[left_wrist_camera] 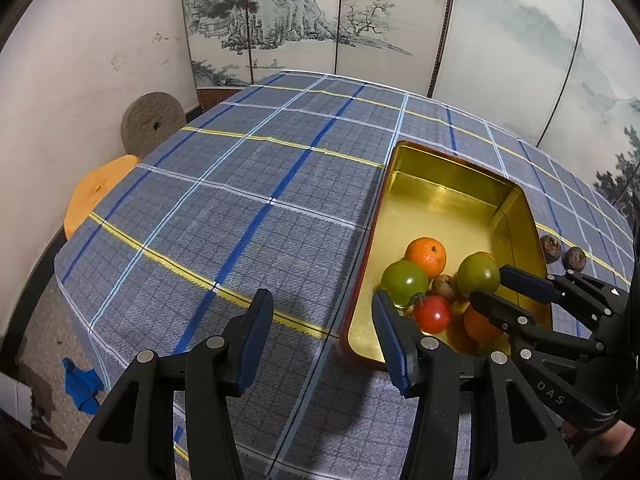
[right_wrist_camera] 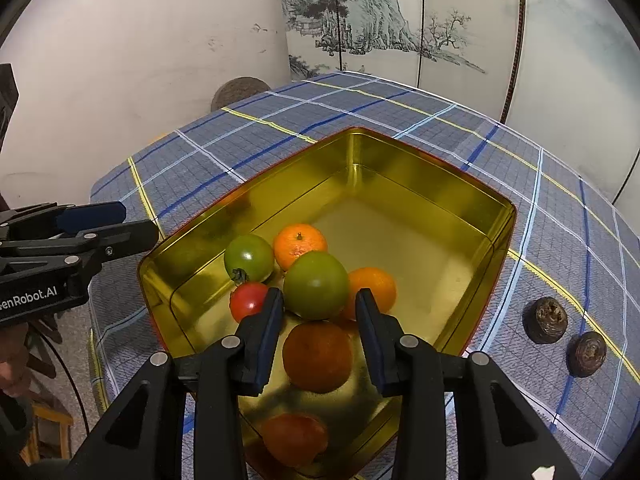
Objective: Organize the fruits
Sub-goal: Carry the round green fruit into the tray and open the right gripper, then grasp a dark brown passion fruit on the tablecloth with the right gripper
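Plaid tablecloth (right_wrist_camera: 280, 136), gold tin (right_wrist_camera: 472, 192) half filled. My right gripper (right_wrist_camera: 319, 312), narrow, empty, above it; two dark fruits (right_wrist_camera: 546, 319) outside tin's right edge, nearest it. Left gripper (left_wrist_camera: 322, 340) part-open, empty.

The tabletop (left_wrist_camera: 240, 184) wears a grey-blue plaid cloth crossed by dark blue, pale blue, white and yellow lines. On it the tin (right_wrist_camera: 420, 184) shines gold inside with a red-orange outer rim, holding two green tomatoes (right_wrist_camera: 316, 284), a red tomato (right_wrist_camera: 246, 300) and bright orange mandarins (right_wrist_camera: 298, 244). Two dark brown fruits (right_wrist_camera: 546, 320) lie on the cloth, the tongs (right_wrist_camera: 320, 320) are black with navy pads (right_wrist_camera: 270, 332), and the screen (left_wrist_camera: 300, 20) behind shows a grey ink landscape on white.
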`<state>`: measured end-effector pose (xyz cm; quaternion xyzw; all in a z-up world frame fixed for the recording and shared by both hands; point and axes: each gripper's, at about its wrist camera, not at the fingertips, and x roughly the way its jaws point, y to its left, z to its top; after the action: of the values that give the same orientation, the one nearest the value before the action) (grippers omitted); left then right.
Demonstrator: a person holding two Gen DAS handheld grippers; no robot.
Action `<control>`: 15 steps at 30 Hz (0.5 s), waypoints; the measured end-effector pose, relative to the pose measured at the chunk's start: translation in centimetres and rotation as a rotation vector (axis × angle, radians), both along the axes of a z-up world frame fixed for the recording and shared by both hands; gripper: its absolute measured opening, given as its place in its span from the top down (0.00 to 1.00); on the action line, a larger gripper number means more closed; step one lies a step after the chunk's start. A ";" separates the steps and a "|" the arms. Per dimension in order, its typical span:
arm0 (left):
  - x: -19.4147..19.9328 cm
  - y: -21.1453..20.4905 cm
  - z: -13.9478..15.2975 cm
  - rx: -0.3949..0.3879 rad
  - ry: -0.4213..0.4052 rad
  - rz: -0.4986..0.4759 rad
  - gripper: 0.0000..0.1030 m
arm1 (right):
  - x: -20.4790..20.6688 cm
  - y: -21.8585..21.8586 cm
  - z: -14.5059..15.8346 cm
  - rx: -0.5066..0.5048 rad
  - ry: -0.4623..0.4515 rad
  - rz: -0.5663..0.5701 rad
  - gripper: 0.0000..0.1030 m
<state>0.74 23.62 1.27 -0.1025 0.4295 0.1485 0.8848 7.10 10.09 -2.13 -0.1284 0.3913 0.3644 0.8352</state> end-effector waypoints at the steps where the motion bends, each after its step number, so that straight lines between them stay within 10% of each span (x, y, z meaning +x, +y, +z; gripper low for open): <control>1: 0.0 0.0 0.0 0.000 -0.001 0.000 0.49 | 0.0 0.0 0.1 0.003 0.002 -0.002 0.65; 15: 0.2 -1.1 0.7 0.004 -0.008 -0.019 0.49 | -0.7 -3.0 2.2 0.066 -0.030 -0.040 0.57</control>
<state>0.95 22.49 1.98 -0.0971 0.4268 0.1407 0.8880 6.38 7.10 0.05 -0.0982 0.3690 0.3584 0.8519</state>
